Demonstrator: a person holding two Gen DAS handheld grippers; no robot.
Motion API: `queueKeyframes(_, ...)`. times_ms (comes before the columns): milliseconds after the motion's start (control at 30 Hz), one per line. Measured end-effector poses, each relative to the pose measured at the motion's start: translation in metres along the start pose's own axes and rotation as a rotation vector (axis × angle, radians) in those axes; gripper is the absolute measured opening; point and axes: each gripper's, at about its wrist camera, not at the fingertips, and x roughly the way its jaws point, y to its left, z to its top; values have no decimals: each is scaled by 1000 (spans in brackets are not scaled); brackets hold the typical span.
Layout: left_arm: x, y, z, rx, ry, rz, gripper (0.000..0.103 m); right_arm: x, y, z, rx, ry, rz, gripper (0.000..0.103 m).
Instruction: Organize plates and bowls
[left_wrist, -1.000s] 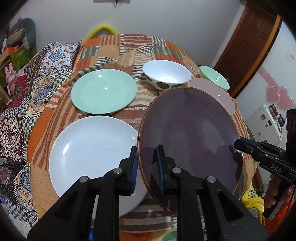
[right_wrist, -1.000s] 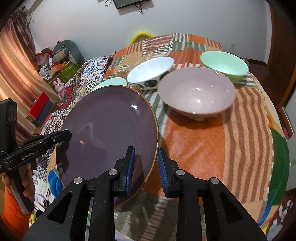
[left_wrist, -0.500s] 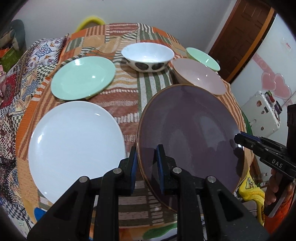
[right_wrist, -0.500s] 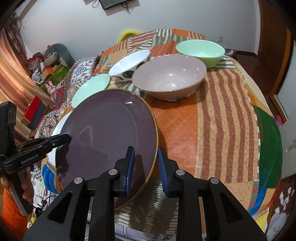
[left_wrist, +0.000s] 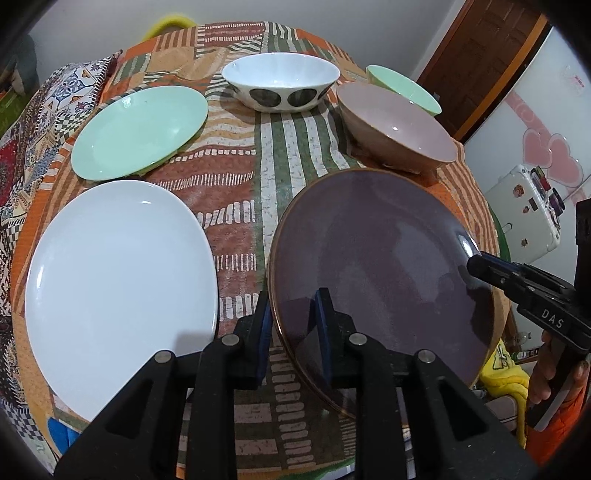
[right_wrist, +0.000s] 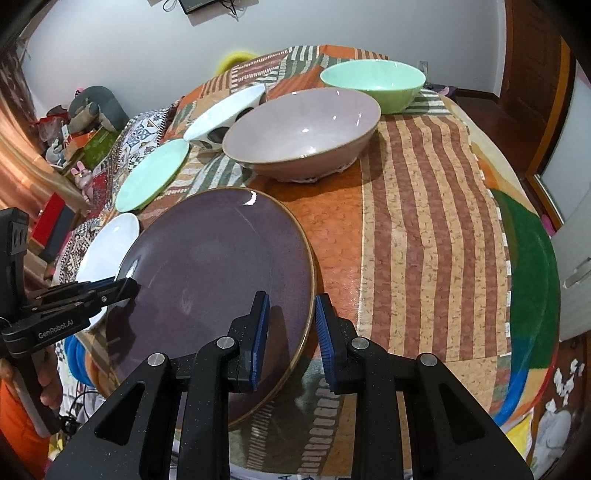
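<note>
Two grippers are seen on opposite edges of one purple plate (left_wrist: 384, 266), which is held low over the patterned tablecloth (left_wrist: 280, 155) at the lower right of the left wrist view. The left gripper (left_wrist: 291, 332) is angled steeply downward from the bottom centre, and its jaws are opening, with the plate's rim between the blue pads and a small gap visible on either side. The right gripper (right_wrist: 290, 336) is likewise pitched down from the bottom of its own view; its jaws are set narrow with the plate's gold-edged rim between them, though whether the pads press on it cannot be told. Each gripper is also seen from the other camera at the frame's edge, gripped by a hand (left_wrist: 550, 373) beside an orange sleeve. A white plate (left_wrist: 118, 291) is laid at the left of the left view, with a green plate (left_wrist: 140, 129) above it. A spotted white bowl (left_wrist: 280, 85), a pink bowl (right_wrist: 303, 133) and a green bowl (right_wrist: 373, 83) are set further back.
</note>
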Motion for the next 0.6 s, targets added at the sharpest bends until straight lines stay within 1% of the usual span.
queueKeyframes(133,2,0,-1,1,-1,-6,23,2,-2,0,-8,5,3,23)
queueKeyframes(267,3,1,-2,1,-1,-17,23,4,-8,0,13,14,43,25)
queueKeyframes(400,3,1,-1,2,1,-9,22,3,-5,-1,3,15,25,25)
queueKeyframes(433,3,0,-1,5,-3,2,22,2,-4,-2,-4,15,17,25)
queueKeyframes(500,-2,-2,-1,28,-29,48,22,0,-3,-3,-12,11,9,25)
queueKeyframes(600,-11,-3,0,41,-55,64,23,-5,-2,-2,-15,3,3,26)
